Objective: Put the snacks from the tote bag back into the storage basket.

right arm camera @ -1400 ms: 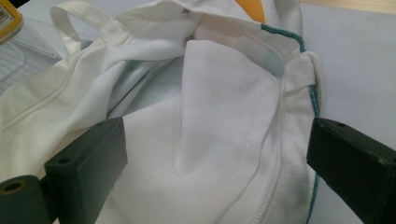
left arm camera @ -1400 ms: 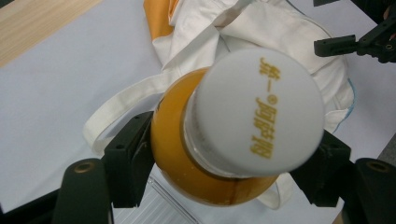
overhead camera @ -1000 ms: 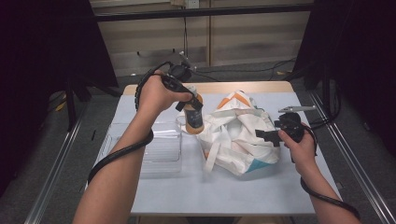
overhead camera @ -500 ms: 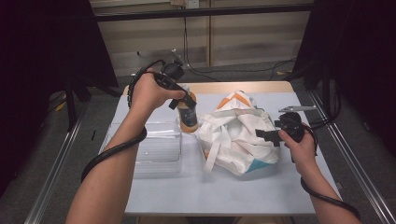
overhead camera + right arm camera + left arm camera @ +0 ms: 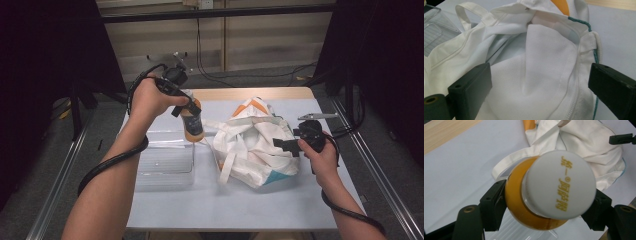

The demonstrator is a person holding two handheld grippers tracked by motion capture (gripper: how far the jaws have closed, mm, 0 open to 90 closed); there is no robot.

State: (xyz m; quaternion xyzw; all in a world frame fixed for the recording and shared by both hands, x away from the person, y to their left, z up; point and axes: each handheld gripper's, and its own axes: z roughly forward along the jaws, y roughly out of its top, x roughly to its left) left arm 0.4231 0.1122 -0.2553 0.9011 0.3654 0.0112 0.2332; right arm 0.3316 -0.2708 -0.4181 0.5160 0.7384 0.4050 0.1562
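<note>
So, quick rundown:
Left gripper [image 5: 192,111]: jaws clamped on the orange bottle [image 5: 192,127], lifted off the table [image 5: 250,205], around 10 o'clock from the bag.
Bottle cap [image 5: 560,183]: white, yellow lettering, facing straight into the left gripper view.
Clear plastic container [image 5: 165,160]: below the bottle, at 9 o'clock of the bag.
Right gripper [image 5: 287,145]: jaws spread apart, parked at the 3 o'clock edge of the white cloth bag [image 5: 255,142].
Bag: crumpled mid-table, orange and teal patches, strap [image 5: 467,11] looping out.

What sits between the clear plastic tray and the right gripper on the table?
The white tote bag lies between the clear tray and the right gripper, seen in the high view; the gripper's open jaws straddle its fabric.
</note>
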